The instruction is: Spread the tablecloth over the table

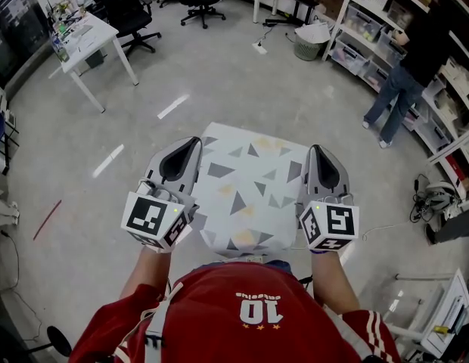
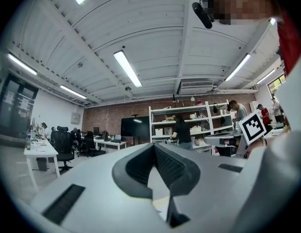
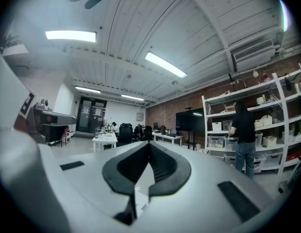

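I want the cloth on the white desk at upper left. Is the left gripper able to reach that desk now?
Probably not: the white desk stands far across open floor, and the left gripper is shut on the tablecloth. Walking over comes first.

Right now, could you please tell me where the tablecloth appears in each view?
Head view: tablecloth at centre, between left gripper and right gripper.
Left gripper view: pale sliver between the jaws.
Right gripper view: pale sliver between the jaws.
Shared landmark: the person in dark top and jeans.
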Action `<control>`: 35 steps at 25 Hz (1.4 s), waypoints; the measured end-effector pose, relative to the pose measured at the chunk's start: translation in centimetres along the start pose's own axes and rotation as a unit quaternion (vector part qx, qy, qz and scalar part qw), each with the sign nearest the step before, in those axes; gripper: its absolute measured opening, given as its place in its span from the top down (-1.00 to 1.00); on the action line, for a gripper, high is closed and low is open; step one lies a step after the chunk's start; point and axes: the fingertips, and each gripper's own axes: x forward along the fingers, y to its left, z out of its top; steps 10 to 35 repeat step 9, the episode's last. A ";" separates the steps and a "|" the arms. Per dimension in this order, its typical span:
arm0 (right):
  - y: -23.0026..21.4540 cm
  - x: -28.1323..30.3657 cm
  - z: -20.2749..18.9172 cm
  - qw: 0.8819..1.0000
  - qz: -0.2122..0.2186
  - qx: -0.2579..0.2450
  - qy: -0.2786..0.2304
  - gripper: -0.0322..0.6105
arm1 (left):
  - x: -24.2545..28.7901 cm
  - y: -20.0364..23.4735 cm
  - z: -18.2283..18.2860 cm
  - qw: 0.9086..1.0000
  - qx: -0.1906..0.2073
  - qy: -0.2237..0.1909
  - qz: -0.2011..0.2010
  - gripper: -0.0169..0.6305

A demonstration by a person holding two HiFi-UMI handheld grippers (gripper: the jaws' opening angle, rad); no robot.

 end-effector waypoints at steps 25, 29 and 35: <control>0.1 0.0 0.2 1.000 0.003 -0.002 0.011 0.86 | -0.1 0.2 0.6 1.000 -0.004 -0.007 -0.001 0.93; 0.1 0.0 0.2 1.000 0.003 -0.002 0.011 0.86 | -0.1 0.2 0.6 1.000 -0.004 -0.007 -0.001 0.93; 0.1 0.0 0.2 1.000 0.003 -0.002 0.011 0.86 | -0.1 0.2 0.6 1.000 -0.004 -0.007 -0.001 0.93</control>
